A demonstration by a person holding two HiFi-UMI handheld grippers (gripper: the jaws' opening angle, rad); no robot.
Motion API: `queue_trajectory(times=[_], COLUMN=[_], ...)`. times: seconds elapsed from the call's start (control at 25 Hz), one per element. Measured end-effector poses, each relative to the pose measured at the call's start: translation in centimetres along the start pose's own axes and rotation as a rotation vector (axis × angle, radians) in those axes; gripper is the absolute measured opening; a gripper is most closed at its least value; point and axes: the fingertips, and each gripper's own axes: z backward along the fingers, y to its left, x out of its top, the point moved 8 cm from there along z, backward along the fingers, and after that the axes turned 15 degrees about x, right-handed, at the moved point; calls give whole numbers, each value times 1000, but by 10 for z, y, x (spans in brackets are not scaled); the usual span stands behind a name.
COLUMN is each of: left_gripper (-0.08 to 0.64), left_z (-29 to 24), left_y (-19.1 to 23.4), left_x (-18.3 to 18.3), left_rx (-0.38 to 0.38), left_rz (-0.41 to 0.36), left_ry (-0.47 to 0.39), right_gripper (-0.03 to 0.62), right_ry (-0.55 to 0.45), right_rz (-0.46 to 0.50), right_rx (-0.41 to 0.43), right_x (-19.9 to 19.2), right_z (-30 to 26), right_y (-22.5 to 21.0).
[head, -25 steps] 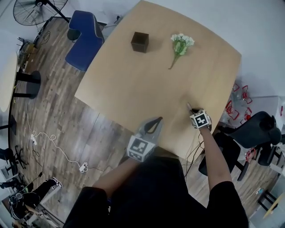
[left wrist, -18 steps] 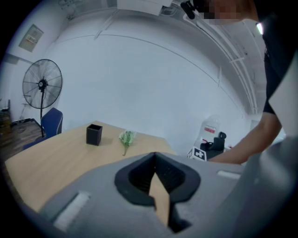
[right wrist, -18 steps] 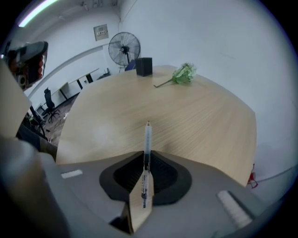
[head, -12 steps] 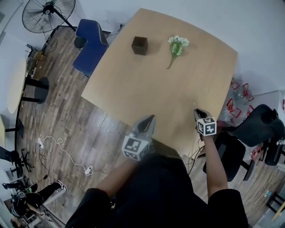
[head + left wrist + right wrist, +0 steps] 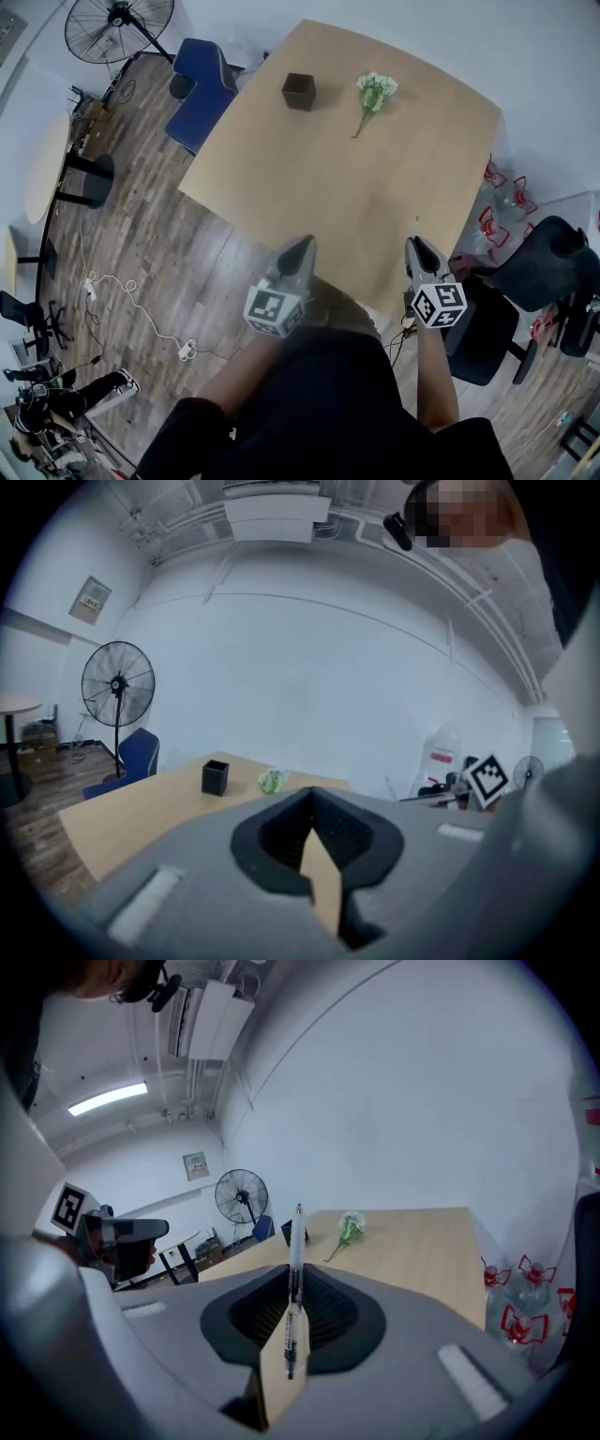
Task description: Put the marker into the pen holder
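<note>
My right gripper (image 5: 292, 1277) is shut on a thin white marker (image 5: 296, 1241) whose tip points up and forward beyond the jaws. In the head view that gripper (image 5: 413, 247) hangs above the near right edge of the wooden table (image 5: 309, 187). The black square pen holder (image 5: 299, 91) stands at the far side of the table, well away from both grippers, and shows partly behind the marker as the pen holder (image 5: 284, 1234). My left gripper (image 5: 303, 247) is raised over the near edge, its jaws (image 5: 313, 808) together with nothing between them.
A small bunch of white flowers (image 5: 374, 94) lies right of the pen holder. A blue chair (image 5: 202, 89) and a floor fan (image 5: 119, 25) stand to the table's left. A black chair (image 5: 544, 267) and red-capped bottles (image 5: 502, 211) are to its right.
Both grippers have risen from the near table edge toward the camera. The right one rose more, lifting the marker and tilting it from the tabletop toward level.
</note>
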Motion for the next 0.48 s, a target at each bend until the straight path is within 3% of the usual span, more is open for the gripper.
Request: queue_trajectory(times=[0.2, 0.48], left_gripper=[3, 3], left_z=[23, 53], left_y=[4, 61], left_x=[2, 3], left_rx=[15, 49], left_rz=[8, 28], left_ry=[-28, -67], right_gripper=[46, 46], right_ry=[-56, -113], right_rz=[66, 113], right_rx=[42, 71], right_x=[9, 18], right_z=[3, -30], right_y=[41, 110])
